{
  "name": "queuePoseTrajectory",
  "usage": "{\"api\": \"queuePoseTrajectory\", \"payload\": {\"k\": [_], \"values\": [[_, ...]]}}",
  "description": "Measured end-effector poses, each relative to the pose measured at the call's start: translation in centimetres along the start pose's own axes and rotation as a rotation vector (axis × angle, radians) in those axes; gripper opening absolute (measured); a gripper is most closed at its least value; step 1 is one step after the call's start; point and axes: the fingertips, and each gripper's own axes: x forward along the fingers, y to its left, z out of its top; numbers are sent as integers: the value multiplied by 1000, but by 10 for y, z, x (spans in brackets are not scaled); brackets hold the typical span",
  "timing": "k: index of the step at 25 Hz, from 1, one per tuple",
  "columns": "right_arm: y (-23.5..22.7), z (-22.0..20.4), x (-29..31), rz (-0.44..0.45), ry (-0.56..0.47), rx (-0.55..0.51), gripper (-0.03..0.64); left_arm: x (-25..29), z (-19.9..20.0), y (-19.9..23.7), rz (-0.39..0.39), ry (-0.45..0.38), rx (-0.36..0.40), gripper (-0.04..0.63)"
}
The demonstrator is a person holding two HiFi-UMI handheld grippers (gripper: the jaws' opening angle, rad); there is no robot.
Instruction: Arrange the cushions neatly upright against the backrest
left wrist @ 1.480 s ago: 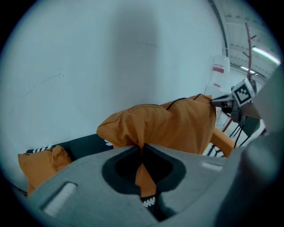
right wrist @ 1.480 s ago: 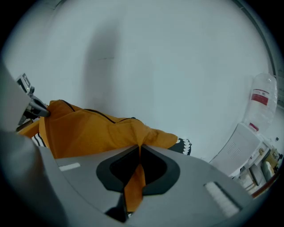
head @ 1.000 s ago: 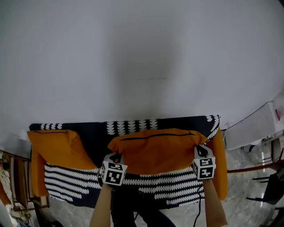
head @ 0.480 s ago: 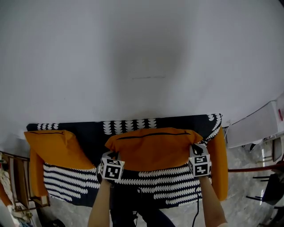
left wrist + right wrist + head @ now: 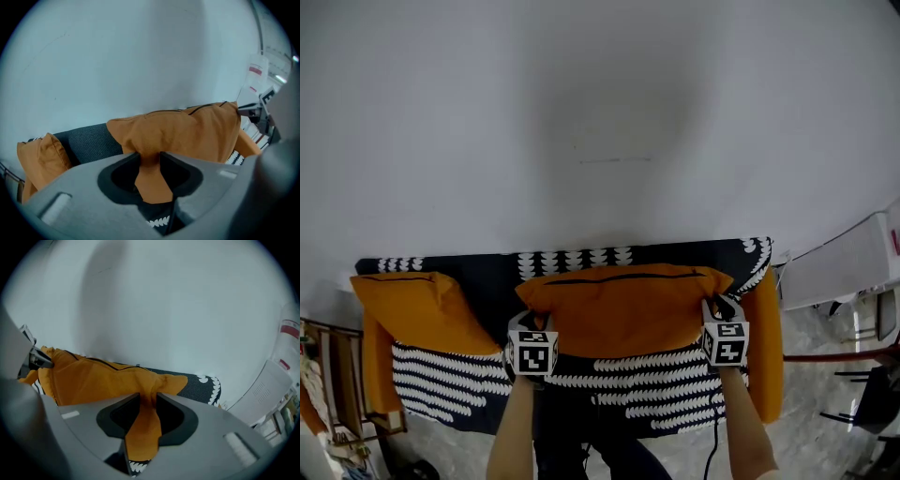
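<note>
The middle orange cushion (image 5: 623, 305) stands upright against the dark backrest (image 5: 492, 281) of the sofa, zip edge on top. My left gripper (image 5: 532, 323) is at its lower left corner and my right gripper (image 5: 721, 307) at its right corner. In the left gripper view, the jaws of the left gripper (image 5: 149, 161) have just been opening, and a fold of the cushion (image 5: 178, 133) lies loosely in the gap. The right gripper (image 5: 146, 401) has also just been opening, with the cushion's (image 5: 93, 378) corner hanging between its jaws.
A second orange cushion (image 5: 417, 309) leans at the sofa's left end and a third (image 5: 766, 342) at the right end. The seat cover (image 5: 441, 384) is black with white scalloped stripes. A white wall rises behind; a white appliance (image 5: 844, 272) and chair legs stand to the right.
Both grippers have come down a little with the middle cushion, which now sits lower and more stretched out along the backrest.
</note>
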Motion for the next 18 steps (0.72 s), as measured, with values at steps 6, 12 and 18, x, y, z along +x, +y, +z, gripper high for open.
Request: {"api": "queuePoseTrajectory", "payload": {"k": [6, 12, 18], "values": [[3, 25, -21, -1, -109, 67, 229, -24, 16, 15, 32, -65, -33, 163], [12, 69, -64, -22, -235, 115, 172, -78, 63, 17, 36, -238, -60, 163], [31, 124, -127, -23, -398, 124, 79, -149, 117, 1, -5, -418, -33, 155]]}}
